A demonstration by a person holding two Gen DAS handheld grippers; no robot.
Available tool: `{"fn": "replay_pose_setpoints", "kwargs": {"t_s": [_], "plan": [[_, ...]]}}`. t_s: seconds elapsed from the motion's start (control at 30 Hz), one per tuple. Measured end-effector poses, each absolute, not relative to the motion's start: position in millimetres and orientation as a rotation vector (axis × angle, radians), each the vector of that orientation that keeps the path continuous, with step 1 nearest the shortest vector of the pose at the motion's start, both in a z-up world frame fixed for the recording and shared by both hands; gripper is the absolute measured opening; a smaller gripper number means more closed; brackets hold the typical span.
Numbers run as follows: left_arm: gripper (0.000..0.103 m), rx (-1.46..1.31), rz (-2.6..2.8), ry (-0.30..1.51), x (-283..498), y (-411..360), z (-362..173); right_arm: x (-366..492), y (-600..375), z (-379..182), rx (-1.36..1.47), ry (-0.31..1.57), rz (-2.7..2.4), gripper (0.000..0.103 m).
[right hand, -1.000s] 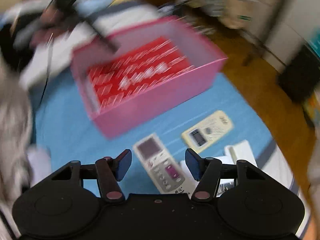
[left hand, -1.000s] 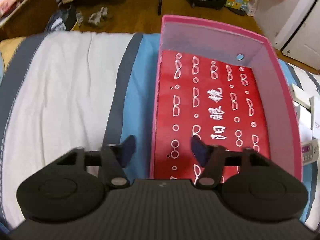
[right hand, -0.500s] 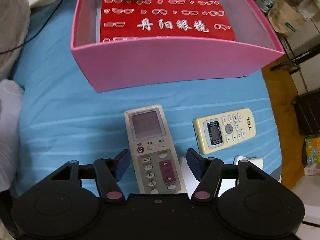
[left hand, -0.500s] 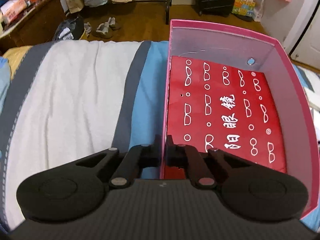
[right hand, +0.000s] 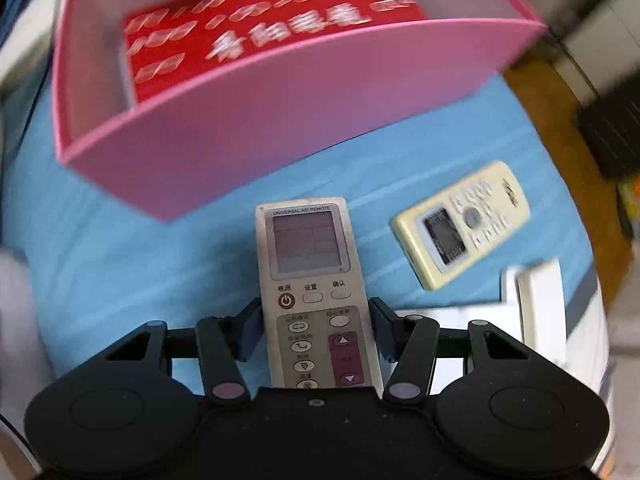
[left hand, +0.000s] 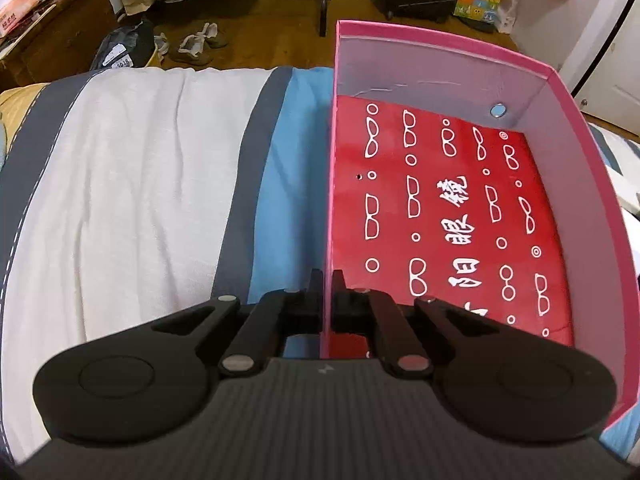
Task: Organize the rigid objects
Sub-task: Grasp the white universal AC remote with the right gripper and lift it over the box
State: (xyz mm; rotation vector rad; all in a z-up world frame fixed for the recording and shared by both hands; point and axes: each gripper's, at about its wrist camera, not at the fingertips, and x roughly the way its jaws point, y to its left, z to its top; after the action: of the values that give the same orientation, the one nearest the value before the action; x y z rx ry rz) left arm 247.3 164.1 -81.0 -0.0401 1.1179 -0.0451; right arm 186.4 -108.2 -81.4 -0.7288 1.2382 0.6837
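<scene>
A pink box (left hand: pixel 592 208) with a red printed floor sits on the bed. My left gripper (left hand: pixel 327 292) is shut on the box's left wall, one finger on each side. In the right wrist view the pink box (right hand: pixel 280 120) lies ahead. A grey universal remote (right hand: pixel 312 276) lies on the blue sheet between the fingers of my right gripper (right hand: pixel 316 324). The fingers stand close on both sides of the remote; contact is unclear. A cream remote (right hand: pixel 464 228) lies to its right.
White flat items (right hand: pixel 536 304) lie at the right of the grey remote. The bed has white, grey and blue stripes (left hand: pixel 140 184). Beyond the bed edge are a wooden floor, shoes (left hand: pixel 196 42), bags and a black case.
My right gripper has moved forward and down over the grey remote, its fingers narrowing around it. My left gripper stays shut on the box wall, as half a second ago.
</scene>
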Motion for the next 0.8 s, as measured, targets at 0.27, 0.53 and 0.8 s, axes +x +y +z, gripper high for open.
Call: {"fn": "replay_pose_setpoints", "kwargs": {"t_s": [0.27,0.53,0.8], "plan": [[0.003,-0.09,-0.051,1.118,247,170,-81,184,-140,-34,-0.41,1.132,0.494,0.06],[0.004,-0.088,-0.059,1.128,247,169,-77,192,-126,46,-0.153,1.017,0.606,0.061],[0.006,-0.118,-0.059,1.117,249,164,-75,245,-48,23,0.052,1.183,0.717,0.061]]}}
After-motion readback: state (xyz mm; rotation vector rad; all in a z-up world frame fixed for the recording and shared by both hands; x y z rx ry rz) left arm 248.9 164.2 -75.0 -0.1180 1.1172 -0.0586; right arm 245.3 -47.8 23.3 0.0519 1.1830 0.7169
